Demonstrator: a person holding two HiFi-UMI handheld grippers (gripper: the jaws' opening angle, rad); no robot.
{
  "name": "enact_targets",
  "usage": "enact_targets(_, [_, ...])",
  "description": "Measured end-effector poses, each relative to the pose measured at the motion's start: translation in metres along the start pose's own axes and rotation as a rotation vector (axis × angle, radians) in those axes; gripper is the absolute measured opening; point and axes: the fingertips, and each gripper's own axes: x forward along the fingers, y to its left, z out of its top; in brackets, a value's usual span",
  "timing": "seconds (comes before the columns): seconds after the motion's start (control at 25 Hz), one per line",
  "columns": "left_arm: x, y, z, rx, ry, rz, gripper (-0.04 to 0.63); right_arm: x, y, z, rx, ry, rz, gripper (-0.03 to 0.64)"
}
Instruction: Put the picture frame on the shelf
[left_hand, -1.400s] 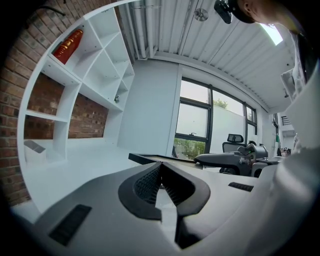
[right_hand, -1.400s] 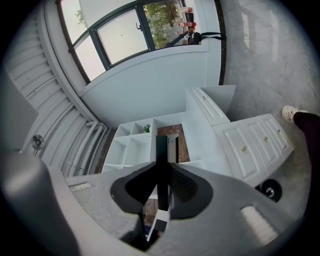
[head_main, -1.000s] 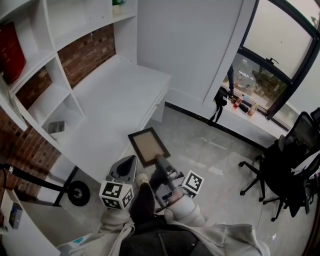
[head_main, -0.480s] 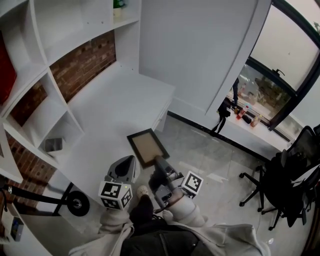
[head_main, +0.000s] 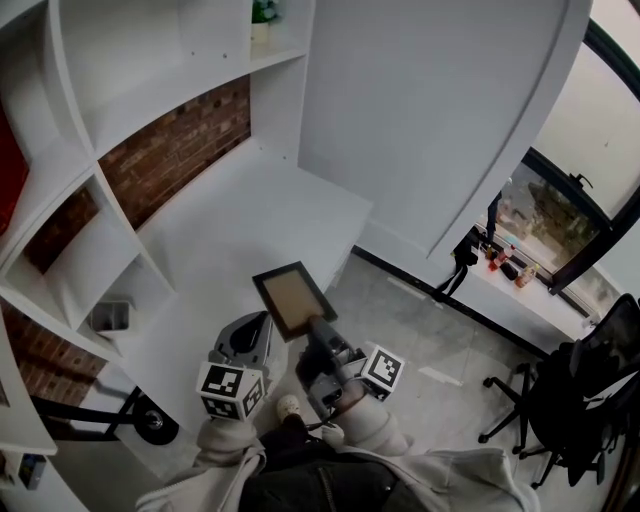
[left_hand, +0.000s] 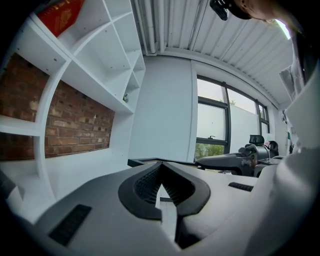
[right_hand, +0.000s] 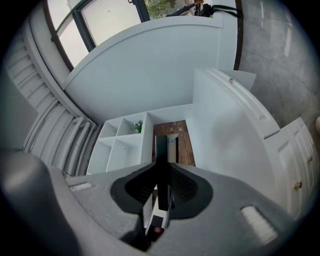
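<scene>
The picture frame (head_main: 293, 299), dark-edged with a tan panel, is held out flat over the front edge of the white desk (head_main: 245, 215). My right gripper (head_main: 318, 328) is shut on its near edge. In the right gripper view the frame (right_hand: 161, 150) shows edge-on as a dark strip clamped between the jaws of the right gripper (right_hand: 161, 172). My left gripper (head_main: 248, 340) hangs just left of it, apart from the frame. In its own view the left gripper (left_hand: 161, 172) is shut with nothing between its tips. The white shelf unit (head_main: 110, 160) with brick backing rises at the left.
A small potted plant (head_main: 262, 14) stands on an upper shelf and a grey box (head_main: 110, 317) sits in a low cubby. Bottles line the window sill (head_main: 510, 265) at the right. A black office chair (head_main: 590, 390) stands on the floor at the far right.
The head view has swung toward the shelf unit and wall, so the window and chair slid right. The frame stays clamped in the right gripper; both grippers keep their places.
</scene>
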Motion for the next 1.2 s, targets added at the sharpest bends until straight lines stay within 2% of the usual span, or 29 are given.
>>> enact_targets(0.28, [0.031, 0.034, 0.009, -0.013, -0.003, 0.023, 0.005, 0.038, -0.006, 0.023, -0.003, 0.005, -0.022, 0.067])
enact_targets(0.68, [0.052, 0.082, 0.014, -0.049, -0.025, 0.084, 0.005, 0.092, -0.015, 0.030, 0.002, 0.066, -0.035, 0.067])
enact_targets(1.2, [0.062, 0.112, 0.007, -0.049, -0.044, 0.147, 0.005, 0.134, -0.030, 0.034, 0.026, 0.123, -0.023, 0.067])
